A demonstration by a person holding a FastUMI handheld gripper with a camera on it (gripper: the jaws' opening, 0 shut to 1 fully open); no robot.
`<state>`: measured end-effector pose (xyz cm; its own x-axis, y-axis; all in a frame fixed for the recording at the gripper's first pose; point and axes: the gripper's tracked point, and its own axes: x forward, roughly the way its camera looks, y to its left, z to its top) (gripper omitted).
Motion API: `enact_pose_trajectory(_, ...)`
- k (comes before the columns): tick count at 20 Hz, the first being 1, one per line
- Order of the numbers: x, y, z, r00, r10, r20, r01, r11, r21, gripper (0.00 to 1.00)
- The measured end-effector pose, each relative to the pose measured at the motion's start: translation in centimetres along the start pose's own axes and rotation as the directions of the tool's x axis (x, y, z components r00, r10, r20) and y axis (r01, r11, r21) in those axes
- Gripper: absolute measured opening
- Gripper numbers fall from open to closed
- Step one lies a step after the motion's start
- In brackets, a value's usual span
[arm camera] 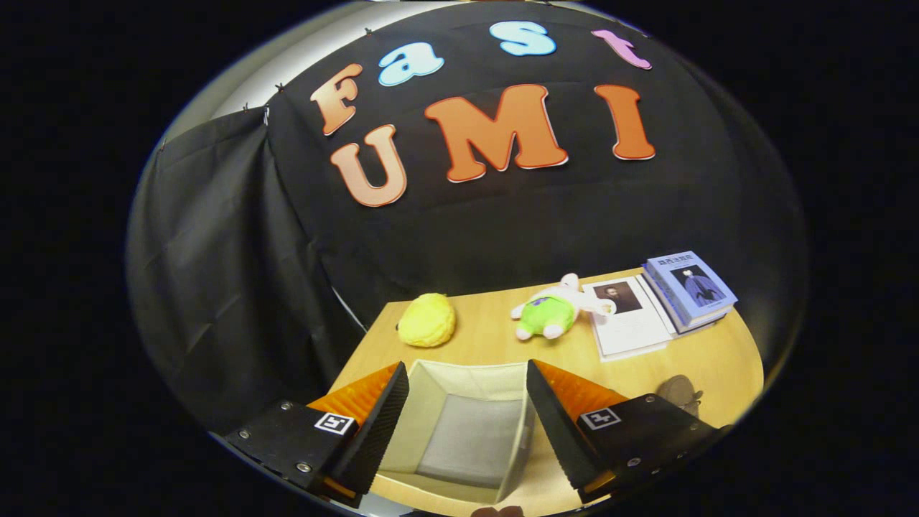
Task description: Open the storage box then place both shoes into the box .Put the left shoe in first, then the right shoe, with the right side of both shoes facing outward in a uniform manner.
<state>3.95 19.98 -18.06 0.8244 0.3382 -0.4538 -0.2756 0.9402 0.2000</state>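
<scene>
Hovering tongs [467,402] wide apart, above open storage box [459,431]

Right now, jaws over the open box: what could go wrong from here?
1. The gripper hangs open and holds nothing above the storage box, which looks empty; no shoe shows on the table, so the left-first order could slip.
2. The box's soft-looking walls may fold if a finger catches the rim.
3. The green plush toy, yellow plush and books lie beyond the box; a sweep could knock them.
</scene>
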Motion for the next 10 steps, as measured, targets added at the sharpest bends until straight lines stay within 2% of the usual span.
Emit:
enact_pose_trajectory(5,-0.2,-6.7,-2.2,0.994,-0.107,0.008,0.107,0.993,0.039,0.99)
enact_pose_trajectory(10,0.2,-11.4,-6.4,0.984,-0.175,-0.018,0.176,0.984,0.042,0.99)
